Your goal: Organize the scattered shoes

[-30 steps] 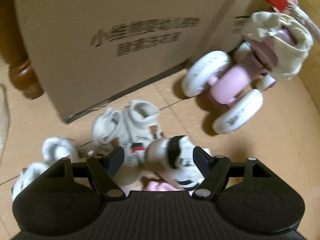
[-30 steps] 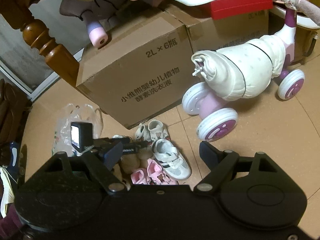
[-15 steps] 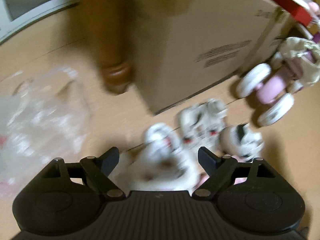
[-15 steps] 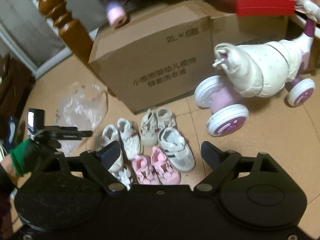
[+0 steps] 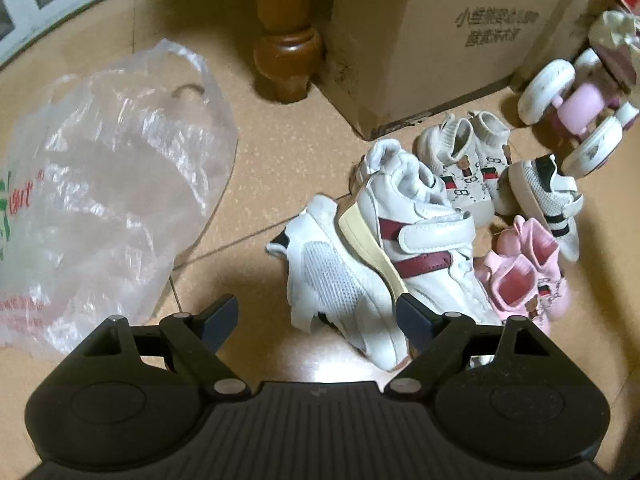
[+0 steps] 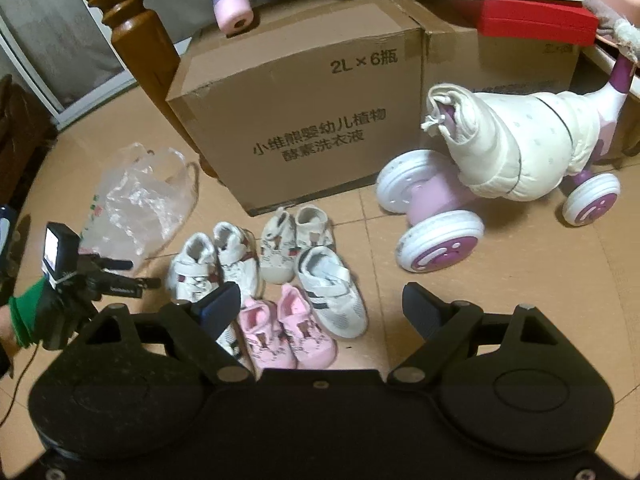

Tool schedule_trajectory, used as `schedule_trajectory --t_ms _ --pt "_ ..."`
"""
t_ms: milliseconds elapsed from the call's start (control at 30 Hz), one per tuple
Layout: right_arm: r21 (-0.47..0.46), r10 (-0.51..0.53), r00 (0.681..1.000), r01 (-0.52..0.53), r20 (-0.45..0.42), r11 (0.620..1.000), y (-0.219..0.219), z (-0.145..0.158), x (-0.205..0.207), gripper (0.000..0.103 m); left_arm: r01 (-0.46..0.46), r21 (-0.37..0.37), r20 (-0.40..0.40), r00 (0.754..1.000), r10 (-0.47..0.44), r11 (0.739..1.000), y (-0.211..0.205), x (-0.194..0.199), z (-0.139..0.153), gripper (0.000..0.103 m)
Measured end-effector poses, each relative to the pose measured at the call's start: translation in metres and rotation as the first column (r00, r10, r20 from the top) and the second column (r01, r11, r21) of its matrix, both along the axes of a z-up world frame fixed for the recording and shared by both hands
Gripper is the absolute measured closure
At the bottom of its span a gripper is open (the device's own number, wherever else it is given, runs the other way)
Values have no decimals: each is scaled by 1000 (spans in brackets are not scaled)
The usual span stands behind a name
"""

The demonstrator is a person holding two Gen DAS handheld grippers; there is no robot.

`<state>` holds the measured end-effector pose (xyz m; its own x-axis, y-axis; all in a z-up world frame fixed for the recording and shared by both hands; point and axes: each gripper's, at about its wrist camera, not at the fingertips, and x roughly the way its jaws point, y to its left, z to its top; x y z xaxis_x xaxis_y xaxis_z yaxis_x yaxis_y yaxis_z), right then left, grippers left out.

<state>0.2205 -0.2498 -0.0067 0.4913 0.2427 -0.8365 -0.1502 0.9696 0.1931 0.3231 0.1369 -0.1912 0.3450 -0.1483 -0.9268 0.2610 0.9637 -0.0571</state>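
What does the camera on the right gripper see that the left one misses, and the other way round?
Only the right view shows the whole ride-on toy, the red box and the gloved hand carrying the left gripper. Only the left view shows the bed leg's rounded foot on the floor. Both show the plastic bag, the cardboard box, the pink shoes and white shoes.

Bare floor (image 6: 460,320) open at near right. Blocked at far side by cardboard box (image 6: 304,128), right by ride-on toy (image 6: 492,184), left by plastic bag (image 6: 140,204).
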Motion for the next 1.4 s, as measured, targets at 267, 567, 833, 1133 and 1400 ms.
schedule_trajectory --t_ms 267,567,833,1133,1400 --pt "-13 22 1000 -22 -4 1000 -2 0 -2 14 13 42 23 1000 -14 999 -7 2 4 17" --pt "-36 31 1000 -31 2 999 -4 3 -5 14 24 59 38 999 -26 998 -13 1 13 17" --pt "-51 47 999 -47 0 998 -5 2 -6 13 42 22 108 993 -45 999 -40 9 32 17" --pt "-48 57 998 -57 2 997 -5 2 -6 13 -53 104 79 996 45 993 -15 12 12 17" --pt "-57 69 998 -70 -10 996 2 -2 -5 13 -124 -105 42 991 129 987 2 15 4 17"
